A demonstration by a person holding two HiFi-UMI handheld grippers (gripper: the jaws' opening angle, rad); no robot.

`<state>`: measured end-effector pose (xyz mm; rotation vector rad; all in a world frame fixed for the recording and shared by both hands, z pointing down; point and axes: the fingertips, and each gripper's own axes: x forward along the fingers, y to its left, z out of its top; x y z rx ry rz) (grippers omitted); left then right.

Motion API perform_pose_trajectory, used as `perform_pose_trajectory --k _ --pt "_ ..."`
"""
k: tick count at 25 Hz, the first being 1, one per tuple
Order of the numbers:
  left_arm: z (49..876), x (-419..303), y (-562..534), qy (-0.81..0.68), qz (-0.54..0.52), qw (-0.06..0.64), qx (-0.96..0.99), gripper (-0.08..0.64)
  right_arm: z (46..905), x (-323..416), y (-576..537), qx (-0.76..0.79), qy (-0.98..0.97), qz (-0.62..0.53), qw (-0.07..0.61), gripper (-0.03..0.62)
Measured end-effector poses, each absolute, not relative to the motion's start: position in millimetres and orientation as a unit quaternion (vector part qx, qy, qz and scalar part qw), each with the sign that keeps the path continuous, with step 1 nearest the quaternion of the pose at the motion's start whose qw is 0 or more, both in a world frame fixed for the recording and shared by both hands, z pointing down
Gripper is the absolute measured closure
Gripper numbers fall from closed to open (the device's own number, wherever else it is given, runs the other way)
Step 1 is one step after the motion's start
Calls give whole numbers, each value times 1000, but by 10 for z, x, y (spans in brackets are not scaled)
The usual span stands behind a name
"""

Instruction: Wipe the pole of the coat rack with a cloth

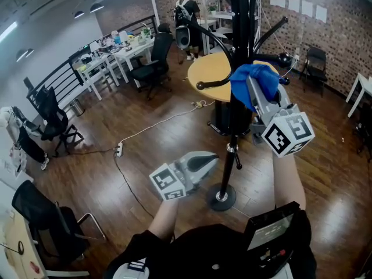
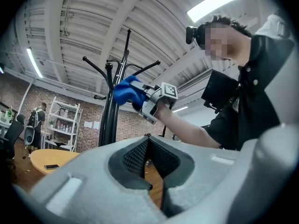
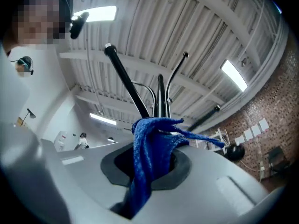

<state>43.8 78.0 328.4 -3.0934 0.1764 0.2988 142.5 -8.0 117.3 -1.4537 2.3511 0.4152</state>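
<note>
The black coat rack pole (image 1: 235, 92) stands on a round base (image 1: 222, 198) in front of me. My right gripper (image 1: 253, 83) is shut on a blue cloth (image 1: 254, 81) and holds it against the pole's upper part, just below the hook arms. In the right gripper view the blue cloth (image 3: 148, 158) hangs out between the jaws with the pole (image 3: 161, 99) right behind it. My left gripper (image 1: 210, 160) hangs lower, left of the pole, jaws closed on nothing. In the left gripper view the pole (image 2: 111, 107), cloth (image 2: 127, 91) and right gripper show ahead.
A round wooden table (image 1: 212, 70) stands behind the rack. Office chairs (image 1: 153, 63) and cluttered desks (image 1: 119, 50) fill the back left; a person (image 1: 186, 17) stands far back. A cable with a power strip (image 1: 119, 149) crosses the wooden floor. A black chair (image 1: 49, 225) sits near left.
</note>
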Motion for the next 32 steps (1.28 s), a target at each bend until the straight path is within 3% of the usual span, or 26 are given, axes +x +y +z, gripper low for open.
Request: perform_pose_trajectory --k 6,16,25,29,32 --pt "3308 380 780 61 94 10 -994 563 2318 1498 -450 -536 839 16 88 557" --pt "3380 494 727 55 92 -2 -994 563 4676 1511 -305 -487 832 -241 -112 557" --pt "3405 410 689 66 96 -3 -993 563 4611 1366 81 -405 858 -307 -78 557" --pt "3380 402 687 68 99 -1 -993 563 4636 1442 -286 -492 837 -230 -69 557" --pt "3344 358 714 71 101 2 -992 563 4124 1505 -400 -522 837 -165 2 557"
